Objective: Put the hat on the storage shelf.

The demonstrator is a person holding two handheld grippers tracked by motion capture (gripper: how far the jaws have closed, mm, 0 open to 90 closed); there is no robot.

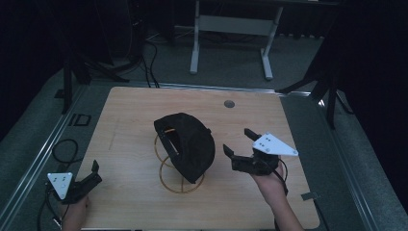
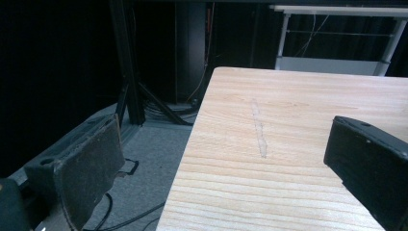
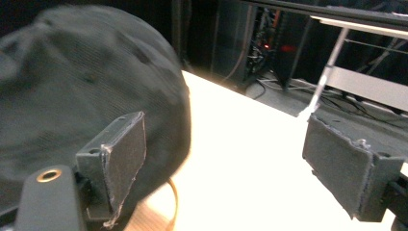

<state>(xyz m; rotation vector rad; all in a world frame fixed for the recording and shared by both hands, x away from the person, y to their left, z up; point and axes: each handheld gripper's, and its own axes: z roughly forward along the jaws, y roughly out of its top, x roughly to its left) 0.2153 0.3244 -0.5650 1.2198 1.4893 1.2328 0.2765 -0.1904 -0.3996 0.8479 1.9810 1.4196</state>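
A black cap (image 1: 185, 144) rests tilted on a golden wire stand (image 1: 166, 168) in the middle of the wooden table (image 1: 134, 110). My right gripper (image 1: 236, 140) is just right of the cap, held by a hand, its jaws wide apart with nothing between them. In the right gripper view the cap (image 3: 72, 86) bulks behind the left pad (image 3: 120, 154), a bit of the wire stand (image 3: 173, 202) shows under it, and the gap of my right gripper (image 3: 226, 149) holds only bare table. My left gripper (image 1: 96, 172) sits at the front left corner, open (image 2: 221, 154), over the table's left edge.
A round cable hole (image 1: 229, 103) is near the table's far edge. A white-legged desk frame (image 1: 231, 24) stands behind the table. Cables (image 1: 62, 149) lie on the grey floor at left, and dark stand legs (image 1: 332, 96) flank the table. A small metal bracket (image 1: 310, 196) sits at the front right edge.
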